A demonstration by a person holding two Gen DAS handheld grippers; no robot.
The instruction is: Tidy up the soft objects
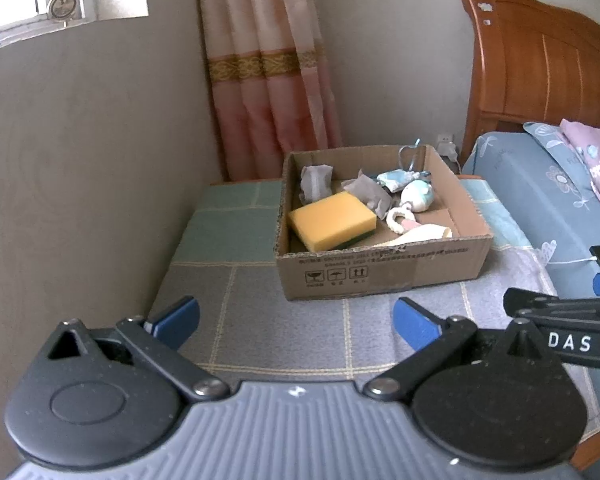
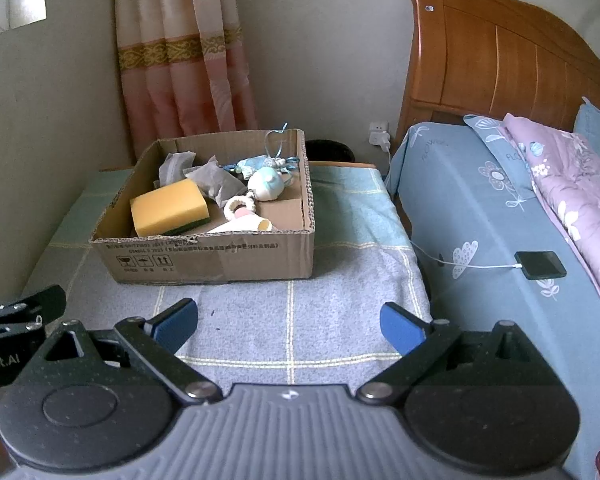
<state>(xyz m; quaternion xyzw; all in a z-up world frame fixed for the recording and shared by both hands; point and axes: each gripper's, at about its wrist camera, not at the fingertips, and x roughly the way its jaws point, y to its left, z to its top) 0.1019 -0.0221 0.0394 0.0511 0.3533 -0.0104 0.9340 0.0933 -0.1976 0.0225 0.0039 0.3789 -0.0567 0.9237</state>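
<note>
**Ahead, the box sits nearer your left**

Straight ahead, the cardboard box [image 1: 384,268] rests on the checked cloth. Inside, at its near-left corner, the yellow sponge [image 1: 332,220] lies slantwise. Your left gripper [image 1: 296,320] and right gripper [image 2: 288,320] both gape empty, short of the box.

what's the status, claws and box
Left claw open, empty. Right claw open, empty. Soft items, yellow sponge included, sit in cardboard box. Nothing in the way.

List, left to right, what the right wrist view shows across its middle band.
Yellow rectangular sponge → white and light-blue round plush toy → right wall of the brown cardboard box → white charging cable → black phone lying on the blue flowered bedsheet.
</note>
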